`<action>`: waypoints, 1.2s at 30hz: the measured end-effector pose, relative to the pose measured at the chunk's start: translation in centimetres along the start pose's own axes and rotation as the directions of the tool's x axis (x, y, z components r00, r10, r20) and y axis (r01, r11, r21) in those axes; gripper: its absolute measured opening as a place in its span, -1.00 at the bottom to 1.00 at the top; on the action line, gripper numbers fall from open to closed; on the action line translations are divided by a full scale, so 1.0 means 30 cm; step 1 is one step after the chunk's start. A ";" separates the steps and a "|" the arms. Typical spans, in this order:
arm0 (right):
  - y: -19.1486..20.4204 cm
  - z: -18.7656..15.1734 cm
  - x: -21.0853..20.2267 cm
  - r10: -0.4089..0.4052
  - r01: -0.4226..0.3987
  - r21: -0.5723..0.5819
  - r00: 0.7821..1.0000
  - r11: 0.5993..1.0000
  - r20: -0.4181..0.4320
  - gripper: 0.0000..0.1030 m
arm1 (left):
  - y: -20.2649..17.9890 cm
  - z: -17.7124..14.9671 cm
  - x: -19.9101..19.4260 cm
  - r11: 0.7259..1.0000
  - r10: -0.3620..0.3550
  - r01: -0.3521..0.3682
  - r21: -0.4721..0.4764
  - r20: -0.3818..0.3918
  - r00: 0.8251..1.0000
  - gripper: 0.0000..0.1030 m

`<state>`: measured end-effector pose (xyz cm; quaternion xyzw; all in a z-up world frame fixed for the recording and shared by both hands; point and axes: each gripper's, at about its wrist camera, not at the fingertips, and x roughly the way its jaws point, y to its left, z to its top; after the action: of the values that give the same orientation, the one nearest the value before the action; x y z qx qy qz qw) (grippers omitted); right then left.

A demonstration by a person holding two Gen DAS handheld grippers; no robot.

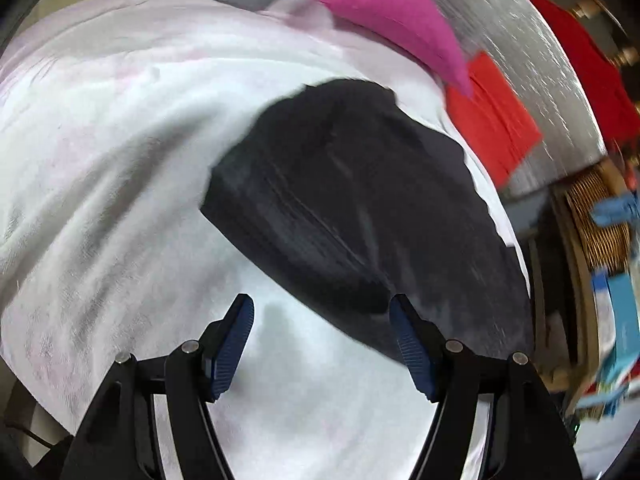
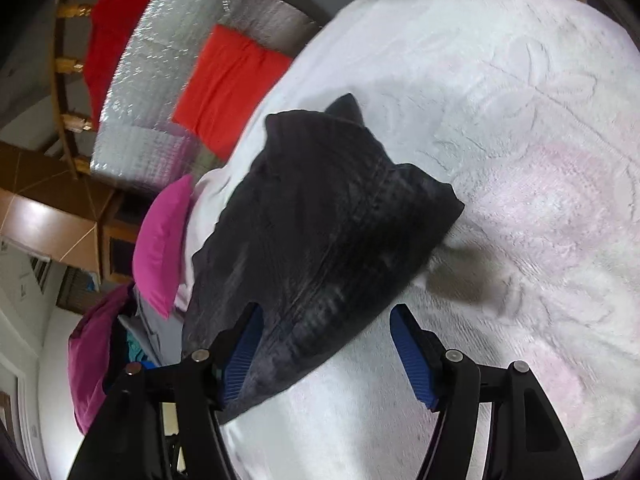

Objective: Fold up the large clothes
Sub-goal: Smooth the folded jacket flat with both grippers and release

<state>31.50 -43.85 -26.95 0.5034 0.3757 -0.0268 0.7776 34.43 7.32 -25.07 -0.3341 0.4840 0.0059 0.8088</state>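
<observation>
A black garment (image 1: 356, 208), folded into a compact bundle, lies on a white, faintly pink-patterned bed cover (image 1: 120, 140). It also shows in the right wrist view (image 2: 320, 240) on the same cover (image 2: 520, 160). My left gripper (image 1: 322, 310) is open and empty, hovering just above the garment's near edge. My right gripper (image 2: 326, 320) is open and empty too, with the garment's near end lying below and between its blue-padded fingers (image 2: 410, 354). Neither gripper holds cloth.
A magenta pillow (image 1: 384, 12) and a folded red-orange cloth (image 1: 492, 116) lie at the bed's far side on a silver quilted mat (image 1: 532, 56). A red garment (image 2: 116, 28) hangs on a wooden rail. A wicker basket (image 1: 600, 216) stands beside the bed.
</observation>
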 end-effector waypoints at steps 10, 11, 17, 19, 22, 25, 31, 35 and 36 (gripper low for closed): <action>0.016 0.048 0.064 -0.072 0.077 -0.061 0.995 0.995 0.071 -0.04 | -0.081 0.040 0.046 0.993 0.093 -0.100 0.070 0.092 0.991 0.02; 0.038 0.043 0.047 -0.074 0.083 -0.094 0.992 0.992 0.098 -0.10 | -0.094 0.041 0.041 0.990 0.095 -0.105 0.092 0.107 0.990 0.00; 0.072 0.023 0.080 -0.183 0.202 -0.181 0.976 0.963 0.117 -0.19 | -0.104 0.042 0.085 0.980 0.145 -0.155 0.126 0.083 0.986 0.01; 0.070 0.026 0.073 -0.165 0.183 -0.178 0.980 0.967 0.112 -0.19 | -0.119 0.039 0.081 0.976 0.156 -0.168 0.138 0.098 0.983 0.02; 0.068 0.020 0.048 -0.146 0.163 -0.175 0.984 0.971 0.106 -0.12 | -0.122 0.018 0.050 0.972 0.167 -0.182 0.152 0.108 0.980 0.08; 0.053 0.024 0.020 -0.149 0.161 -0.145 0.985 0.976 0.092 0.12 | -0.141 -0.016 0.007 0.958 0.186 -0.214 0.191 0.153 0.970 0.12; 0.009 0.044 -0.080 -0.134 0.149 -0.103 0.982 0.983 0.136 0.26 | -0.212 -0.087 -0.095 0.895 0.193 -0.297 0.333 0.310 0.931 0.16; 0.000 0.055 -0.147 -0.137 0.160 -0.096 0.969 0.982 0.206 0.26 | -0.266 -0.119 -0.136 0.850 0.177 -0.346 0.397 0.404 0.898 0.17; -0.003 0.057 -0.164 -0.137 0.160 -0.090 0.965 0.983 0.224 0.26 | -0.278 -0.128 -0.145 0.841 0.172 -0.356 0.406 0.423 0.889 0.18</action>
<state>28.89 -46.93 -23.65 0.4255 0.3262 -0.1198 0.8356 31.92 0.12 -18.38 -0.0479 0.3512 0.0640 0.9329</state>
